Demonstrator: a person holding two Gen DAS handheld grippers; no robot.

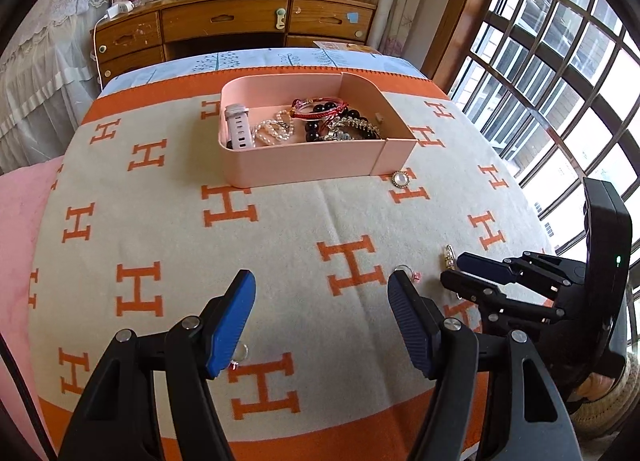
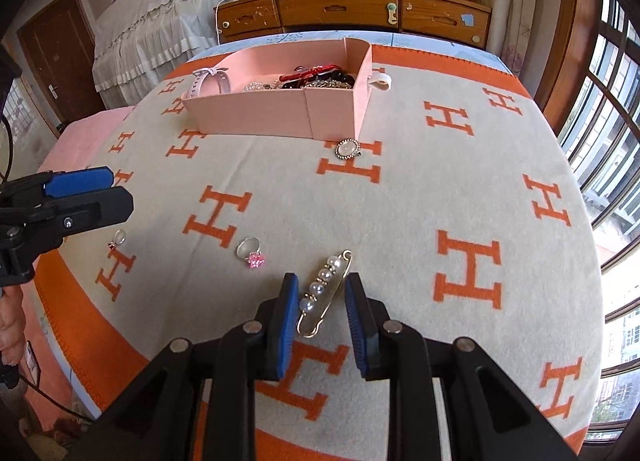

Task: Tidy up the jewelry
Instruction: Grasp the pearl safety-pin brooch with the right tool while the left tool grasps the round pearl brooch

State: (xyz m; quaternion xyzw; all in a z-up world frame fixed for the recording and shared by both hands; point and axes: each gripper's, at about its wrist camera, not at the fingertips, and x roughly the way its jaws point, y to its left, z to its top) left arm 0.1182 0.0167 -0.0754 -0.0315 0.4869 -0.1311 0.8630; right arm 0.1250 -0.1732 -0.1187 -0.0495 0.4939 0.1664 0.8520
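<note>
A: Four loose pcs left on the blanket (image 2: 420, 189), by my count: pearl pin (image 2: 325, 289), pink-stone ring (image 2: 250, 252), a small ring w/ a red bit (image 2: 117, 239), and the round brooch (image 2: 349, 149). The rest is piled in the pink box (image 2: 256, 115) towards the far edge.

B: Which step are we on?

A: Looks like the pickup of the pin. Right tongs (image 2: 322, 295) sit over it near the front edge, jaws apart, one either side, pads not pressing. Nothing held yet.

B: And the left tongs (image 1: 322, 293)?

A: Wide apart, empty, over the blanket near the front edge; the small ring is by its left pad.

B: Next move?

A: Prob. drop a bit lower, close across the pearls, lift, carry to the box. The pin's thin wire lies flat on soft fabric, so the pads may snag cloth or slip off.

B: Anything unclear?

A: Yes. Left view: the small ring (image 1: 240, 353) is half hidden behind the pad, the pink-stone ring (image 1: 406, 272) mostly behind the other. Can't tell if the right pads touch the blanket. The box contents are a tangle; only a pale watch strap (image 1: 239, 125) and dark beads read clearly.
</note>
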